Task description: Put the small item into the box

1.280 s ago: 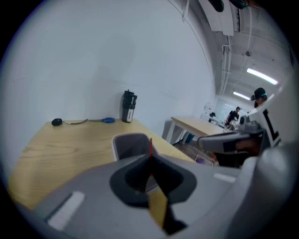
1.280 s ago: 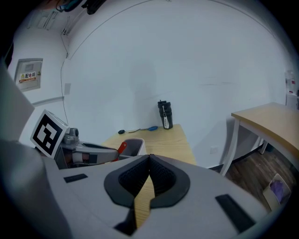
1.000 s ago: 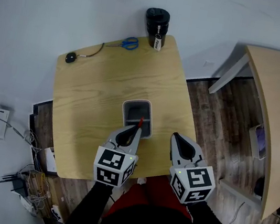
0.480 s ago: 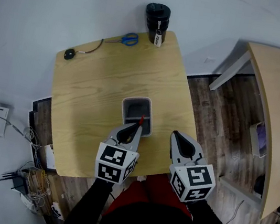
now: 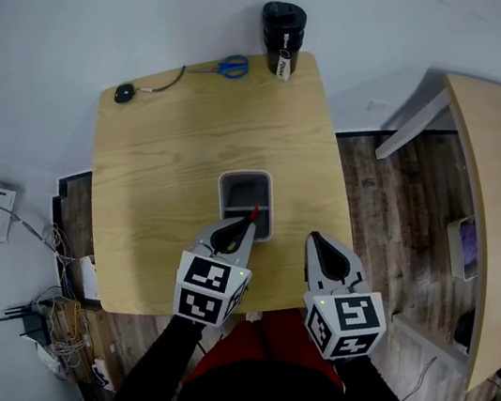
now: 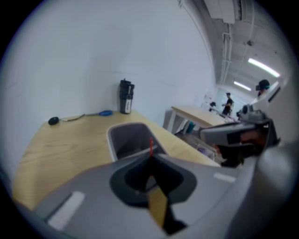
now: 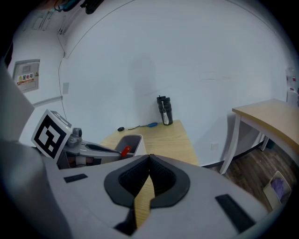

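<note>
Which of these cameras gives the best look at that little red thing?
The right gripper view: there the red item shows side-on, pinched by the left gripper beside the box. The left gripper view sees only a thin red edge; the head view, a small sliver over the box.

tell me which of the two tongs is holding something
The left tongs, shut on a small red item by the grey box; the right tongs are shut on nothing.

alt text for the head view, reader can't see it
The left gripper, shut on a small red item, holds it at the near end of a grey box on a wooden table. The right gripper, shut, is beside it; a black flask and blue scissors sit at the far edge.
</note>
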Demonstrator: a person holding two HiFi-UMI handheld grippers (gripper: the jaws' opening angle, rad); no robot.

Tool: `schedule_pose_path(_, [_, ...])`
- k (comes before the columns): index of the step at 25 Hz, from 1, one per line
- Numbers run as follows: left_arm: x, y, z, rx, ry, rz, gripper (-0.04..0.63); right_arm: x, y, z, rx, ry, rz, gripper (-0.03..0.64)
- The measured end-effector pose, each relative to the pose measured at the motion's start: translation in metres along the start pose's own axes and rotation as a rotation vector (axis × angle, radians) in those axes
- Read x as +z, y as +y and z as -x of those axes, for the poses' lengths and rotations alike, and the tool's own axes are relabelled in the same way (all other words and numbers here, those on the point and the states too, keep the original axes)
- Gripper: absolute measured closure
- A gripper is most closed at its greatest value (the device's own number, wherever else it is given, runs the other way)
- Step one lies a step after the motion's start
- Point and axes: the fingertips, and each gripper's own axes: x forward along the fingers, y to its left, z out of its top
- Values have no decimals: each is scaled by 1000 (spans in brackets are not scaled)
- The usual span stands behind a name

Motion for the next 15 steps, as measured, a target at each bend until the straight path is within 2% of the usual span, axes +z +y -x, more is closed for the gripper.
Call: schedule_pose_path(15, [-11, -1, -4, -4, 35, 42, 580, -5, -1, 3, -1, 12, 2, 609])
